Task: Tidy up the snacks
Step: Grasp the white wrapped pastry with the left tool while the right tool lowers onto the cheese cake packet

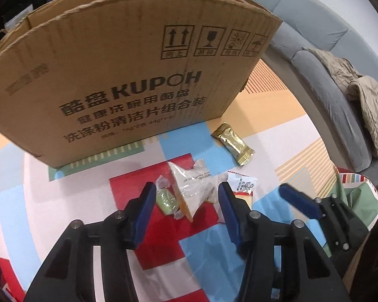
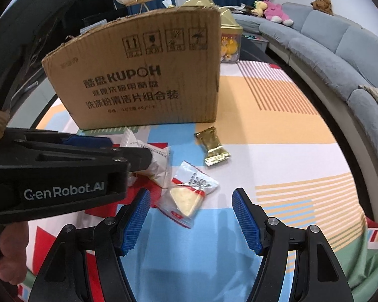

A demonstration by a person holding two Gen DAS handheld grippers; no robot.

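Snacks scattered on a patterned mat in front of a cardboard box, both tools low over them.

Left wrist view: left tool (image 1: 186, 198) part open, blue pads either side of a white translucent snack packet (image 1: 192, 185), not pressing it as far as shows. A small green candy (image 1: 166, 200) lies by the left pad; a red-and-white cracker packet (image 1: 242, 185) pokes out behind the right pad. Gold wrapper (image 1: 233, 143) farther right, apart from the rest. The cardboard box (image 1: 118, 75) stands just beyond, walling off the far side. Right tool (image 1: 300, 202) enters at right. Grey sofa (image 1: 322, 58) with a tan jacket (image 1: 365, 105) far right.

Right wrist view: right tool (image 2: 190, 207) well open and empty, the red-and-white cracker packet (image 2: 189, 196) on the mat (image 2: 289, 151) between its pads. The left tool's body crosses in from the left and hides part of the white packet (image 2: 158, 163). Gold wrapper (image 2: 211, 146) beyond; box (image 2: 143, 75) behind; plush toys (image 2: 274, 10) on the sofa.
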